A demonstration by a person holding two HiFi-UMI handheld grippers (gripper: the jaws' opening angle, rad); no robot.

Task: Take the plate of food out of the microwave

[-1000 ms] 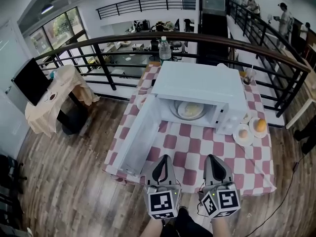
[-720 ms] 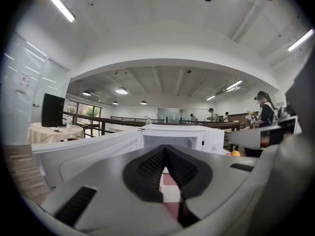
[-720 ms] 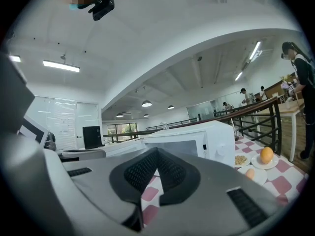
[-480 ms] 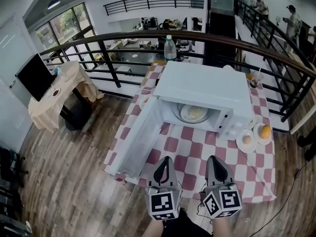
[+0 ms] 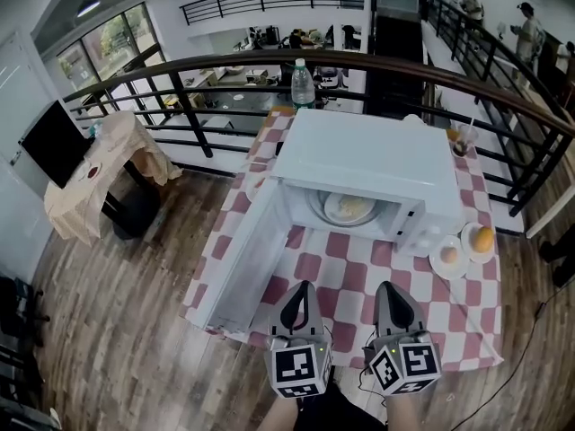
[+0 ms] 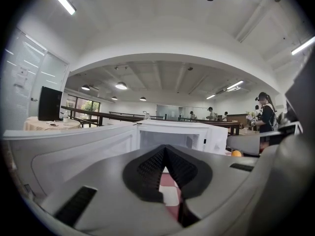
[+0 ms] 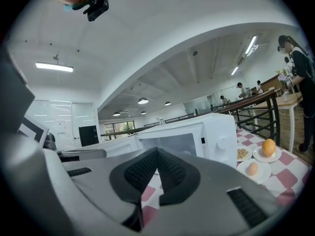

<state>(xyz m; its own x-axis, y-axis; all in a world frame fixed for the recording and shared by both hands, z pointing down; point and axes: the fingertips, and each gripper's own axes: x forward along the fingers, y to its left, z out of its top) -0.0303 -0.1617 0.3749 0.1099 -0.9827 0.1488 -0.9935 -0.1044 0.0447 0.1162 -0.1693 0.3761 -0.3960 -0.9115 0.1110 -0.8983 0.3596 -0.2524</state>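
A white microwave point(image 5: 364, 160) stands on the red-and-white checked table point(image 5: 355, 277) with its door point(image 5: 244, 259) swung wide open to the left. Inside it lies a plate of pale food point(image 5: 349, 208). My left gripper point(image 5: 302, 287) and right gripper point(image 5: 388, 287) hover side by side over the table's near edge, both shut and empty, pointing at the microwave. From the left gripper view the microwave point(image 6: 182, 135) is straight ahead past the shut left gripper point(image 6: 165, 149). In the right gripper view its cavity point(image 7: 172, 144) shows beyond the right gripper point(image 7: 157, 151).
Right of the microwave are small plates: one with an egg point(image 5: 446, 255), one with an orange point(image 5: 482, 238). A water bottle point(image 5: 302, 83) stands behind the microwave by the dark railing point(image 5: 180, 97). A draped side table point(image 5: 108, 164) is at the left. People stand far right.
Both grippers have edged slightly forward and down toward the microwave. Their jaws stay shut. The plate and door have not moved.
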